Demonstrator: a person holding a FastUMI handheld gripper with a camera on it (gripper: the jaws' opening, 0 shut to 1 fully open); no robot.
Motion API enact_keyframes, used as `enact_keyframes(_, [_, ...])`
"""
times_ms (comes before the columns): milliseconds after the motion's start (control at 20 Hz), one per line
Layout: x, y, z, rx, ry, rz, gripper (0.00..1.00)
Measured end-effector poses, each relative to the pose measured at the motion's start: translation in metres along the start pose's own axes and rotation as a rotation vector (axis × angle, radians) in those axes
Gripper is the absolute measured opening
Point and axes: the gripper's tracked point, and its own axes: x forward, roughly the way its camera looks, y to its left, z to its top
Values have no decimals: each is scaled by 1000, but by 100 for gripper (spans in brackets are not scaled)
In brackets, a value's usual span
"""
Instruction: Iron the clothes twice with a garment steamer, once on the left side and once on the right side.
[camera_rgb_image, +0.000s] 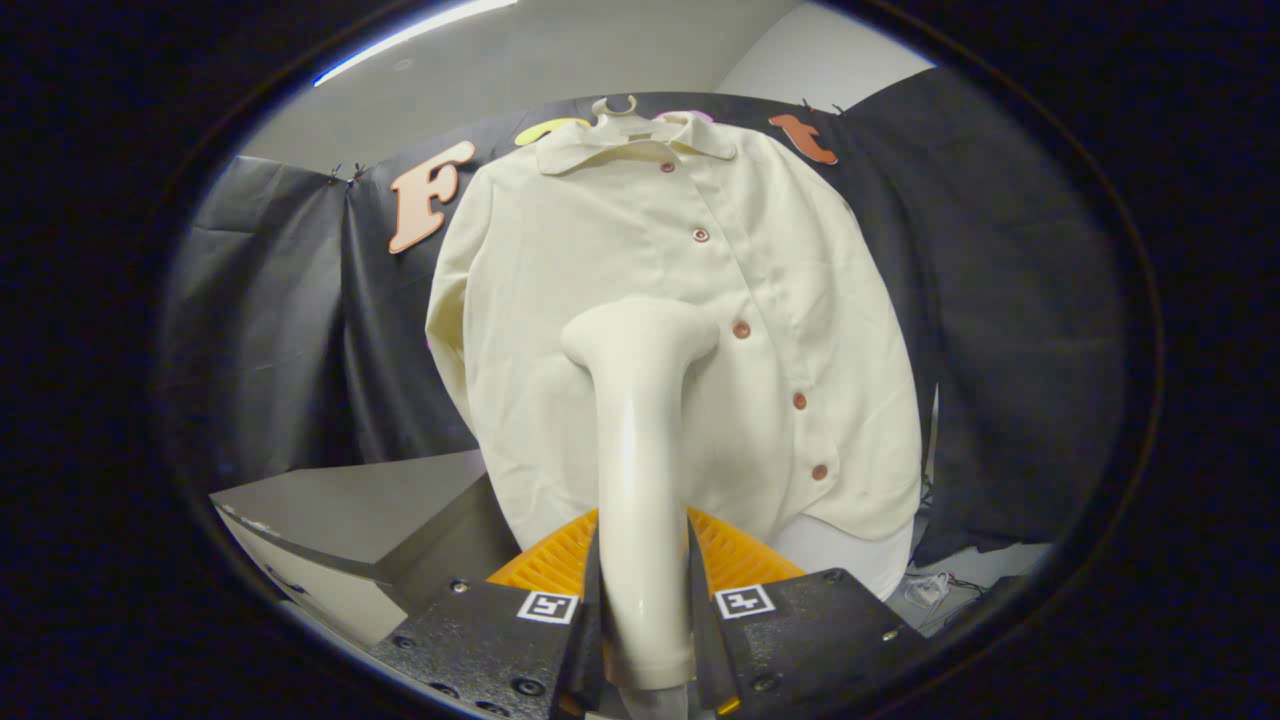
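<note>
1. A ceiling strip light (410, 38) is glowing overhead, lighting the booth evenly and brightly.
2. Glare is streaking down the steamer handle (640, 480).
3. Fisheye distortion is bending the edges; focus is staying sharp centrally.

This is a staged recording booth rather than a lived-in room. Black cloth (1000, 300) is pinned up as a wall, sagging in folds, with plain pale walls (600, 60) and a strip light (420, 35) showing above it. A cream shirt (620, 250) hangs on a hanger (615, 108) against the cloth, set up as a prop. A bare grey desk (350, 500) stands below, and loose cables (930, 590) lie on the floor. The claw (645, 640) carries printed square markers (745, 600), typical of tracked test rigs.
</note>
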Motion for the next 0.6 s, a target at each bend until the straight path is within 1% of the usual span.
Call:
enact_keyframes(400, [-8, -13, -54, 11, 78, -9, 35])
enact_keyframes(600, [-15, -20, -74, 15, 107, -17, 35])
